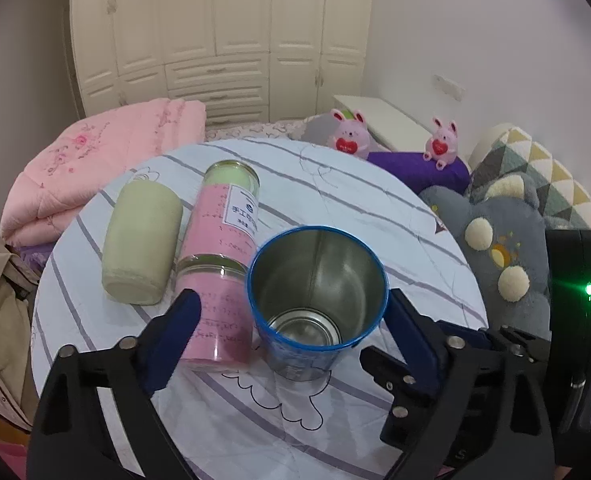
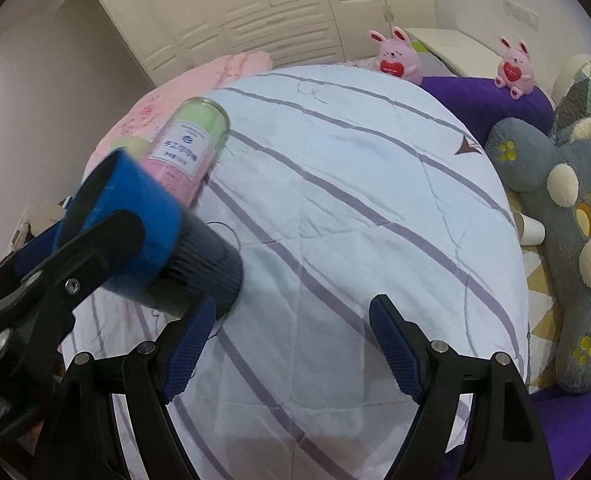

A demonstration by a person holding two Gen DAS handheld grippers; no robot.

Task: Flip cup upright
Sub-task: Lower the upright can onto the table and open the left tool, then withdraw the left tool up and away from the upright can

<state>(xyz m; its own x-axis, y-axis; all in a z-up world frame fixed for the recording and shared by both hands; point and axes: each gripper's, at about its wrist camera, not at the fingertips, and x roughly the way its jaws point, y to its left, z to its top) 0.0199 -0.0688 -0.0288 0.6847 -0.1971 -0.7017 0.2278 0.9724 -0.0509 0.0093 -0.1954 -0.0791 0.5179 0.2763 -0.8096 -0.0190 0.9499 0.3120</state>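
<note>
**Blue cup between spread left fingers**

Blue cup [image 1: 317,304] upright on striped tablecloth [image 1: 335,184], mouth up, inside left gripper [image 1: 291,312], fingers apart; right pad beside rim, contact unclear. Right gripper [image 2: 291,320] spread wide, holding nothing. Pink jar [image 1: 223,264] lying just beside cup.

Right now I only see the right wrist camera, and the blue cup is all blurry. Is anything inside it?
Observer: No. The left wrist view looks straight into the blue cup, and it is bare shiny metal with nothing in it.
Operator: Is the left gripper squeezing it?
Observer: It doesn't look so. The left gripper is open. One finger sits against the cup, and the other finger is apart from it.
Operator: What's on the far side of the pink jar?
Observer: A pale green cylinder, lying on its side next to the jar.
</note>
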